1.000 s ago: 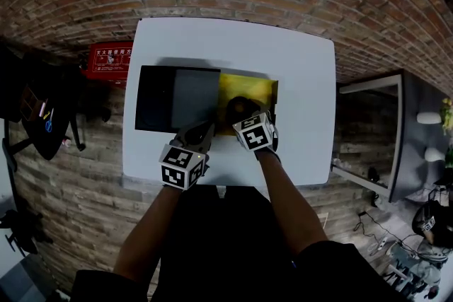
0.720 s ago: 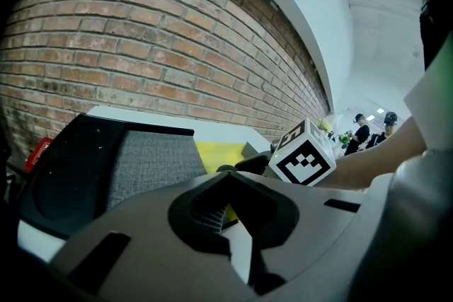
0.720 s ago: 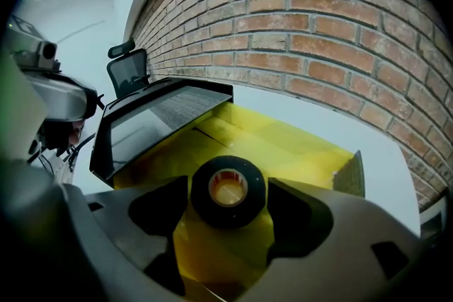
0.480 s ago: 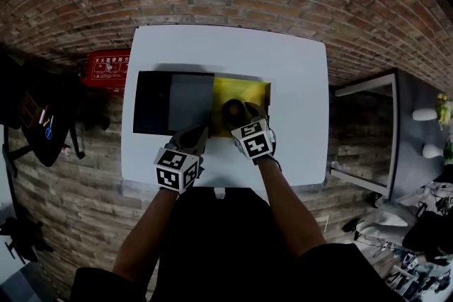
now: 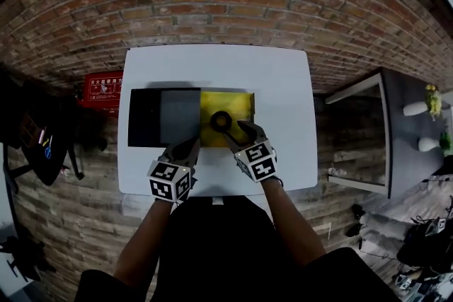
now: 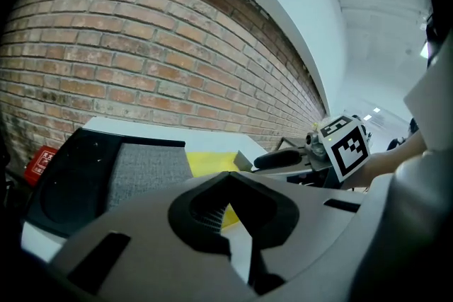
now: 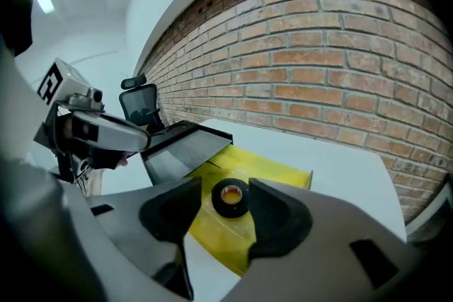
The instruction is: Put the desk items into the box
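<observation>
Presently, we list the moment as follows.

Item: black tape roll (image 5: 221,122). It lies flat on the yellow floor of the box (image 5: 243,101), toward the near-left part, touching neither gripper.

Box: it is open on the white bench (image 5: 283,81). A black panel with grey lining (image 5: 163,117), which we take for its lid, lies flat against its left side.

Right gripper (image 5: 238,132): it hangs over the near edge of the box and has just been closing. The jaws stand partly apart with nothing pinched. In the right gripper view the roll shows in the gap between them, but it rests on the box floor beyond the tips.

Left gripper (image 5: 190,147): it sits at the near edge of the lid, jaws together at the tips and empty.

Step in hand: we judge the roll delivered and the right gripper coming clear of the box.

Remaining stock: we see no other loose item on the bench in the head view.

Next move: we judge it calls for lifting the right gripper clear without nudging the roll. Then, if nothing more is to be packed, the lid needs a grip on its free left edge to swing it over the yellow half.
</observation>
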### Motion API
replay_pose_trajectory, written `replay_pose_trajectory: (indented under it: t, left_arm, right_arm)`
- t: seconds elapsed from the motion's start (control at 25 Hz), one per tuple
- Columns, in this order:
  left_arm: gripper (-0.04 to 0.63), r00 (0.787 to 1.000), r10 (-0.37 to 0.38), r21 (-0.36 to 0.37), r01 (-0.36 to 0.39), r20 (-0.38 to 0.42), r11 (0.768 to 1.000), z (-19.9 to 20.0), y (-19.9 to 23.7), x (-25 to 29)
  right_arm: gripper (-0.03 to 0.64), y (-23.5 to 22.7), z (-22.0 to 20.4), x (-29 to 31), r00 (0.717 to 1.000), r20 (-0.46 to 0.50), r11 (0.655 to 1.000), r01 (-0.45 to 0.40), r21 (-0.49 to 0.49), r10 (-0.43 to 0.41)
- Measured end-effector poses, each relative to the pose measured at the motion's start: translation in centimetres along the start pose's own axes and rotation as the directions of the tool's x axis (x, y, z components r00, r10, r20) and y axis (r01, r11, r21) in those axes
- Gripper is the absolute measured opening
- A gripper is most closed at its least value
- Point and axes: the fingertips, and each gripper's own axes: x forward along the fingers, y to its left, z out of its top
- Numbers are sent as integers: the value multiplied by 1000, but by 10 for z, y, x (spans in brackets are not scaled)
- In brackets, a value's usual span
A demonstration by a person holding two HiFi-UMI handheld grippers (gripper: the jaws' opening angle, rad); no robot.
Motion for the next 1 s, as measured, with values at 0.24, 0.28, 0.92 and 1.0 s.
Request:
replay_pose_trajectory:
  t: [0.24,0.28,0.92,1.0]
  left_arm:
    - [11,999,-8,21,7,39,1000,12,-13,-9]
    - [12,999,-8,24,7,44,1000,13,-15,-11]
    - [12,989,13,51,-20,144,999,39,-37,-56]
    - [11,989,14,54,-22,147,998,40,-37,-57]
  right_arm:
    - [76,3,4,-38,999,45,1000,-17,-13,17]
    - [67,4,5,-45,998,62,1000,-21,-15,21]
    - [20,0,26,-154,965,262,1000,-8,29,0]
    - [20,-1,25,-156,964,267,999,2,34,-11]
